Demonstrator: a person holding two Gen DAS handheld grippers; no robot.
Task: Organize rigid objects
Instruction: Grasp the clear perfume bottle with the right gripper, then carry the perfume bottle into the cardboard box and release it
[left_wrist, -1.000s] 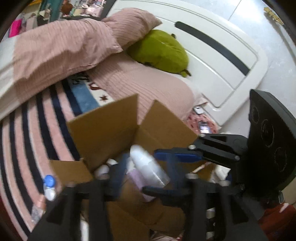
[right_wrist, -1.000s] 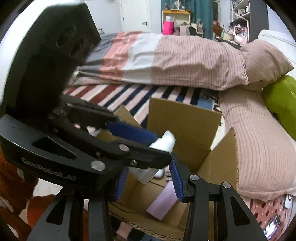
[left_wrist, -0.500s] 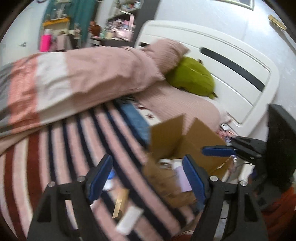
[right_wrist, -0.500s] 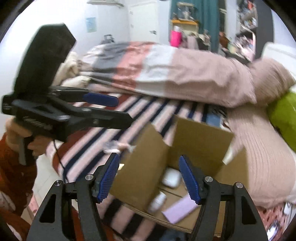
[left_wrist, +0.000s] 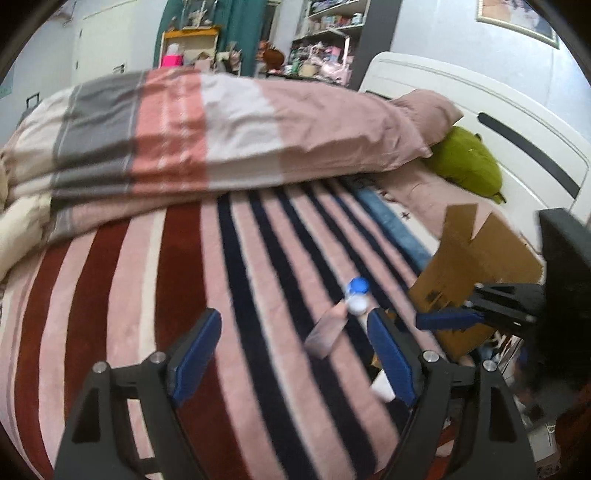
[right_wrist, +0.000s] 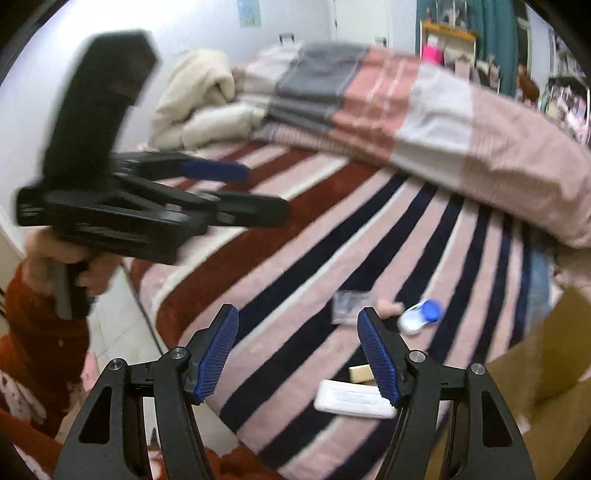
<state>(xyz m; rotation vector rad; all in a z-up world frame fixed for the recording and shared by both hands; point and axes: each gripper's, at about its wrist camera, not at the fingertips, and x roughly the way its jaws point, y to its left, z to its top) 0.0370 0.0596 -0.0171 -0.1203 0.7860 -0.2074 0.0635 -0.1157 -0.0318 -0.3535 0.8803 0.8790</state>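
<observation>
Several small items lie on the striped blanket (left_wrist: 229, 280): a white bottle with a blue cap (left_wrist: 356, 293) (right_wrist: 421, 316), a clear packet (right_wrist: 349, 307), a white flat box (right_wrist: 354, 399) and a tan block (right_wrist: 362, 373). The open cardboard box (left_wrist: 476, 254) stands at the right on the bed; its flap shows in the right wrist view (right_wrist: 554, 354). My left gripper (left_wrist: 291, 354) is open and empty above the blanket, left of the items. My right gripper (right_wrist: 297, 354) is open and empty, just left of the items.
A folded pink and grey quilt (left_wrist: 221, 129) lies across the far side of the bed. A green plush (left_wrist: 469, 162) rests by the white headboard (left_wrist: 517, 129). A cream duvet (right_wrist: 199, 99) is piled at the far left. The bed's edge and tiled floor (right_wrist: 118, 317) lie left.
Both grippers have drawn back from the cardboard box and swung left over the blanket. The bottle held over the box a second ago is released; both grippers now stand open and empty.
</observation>
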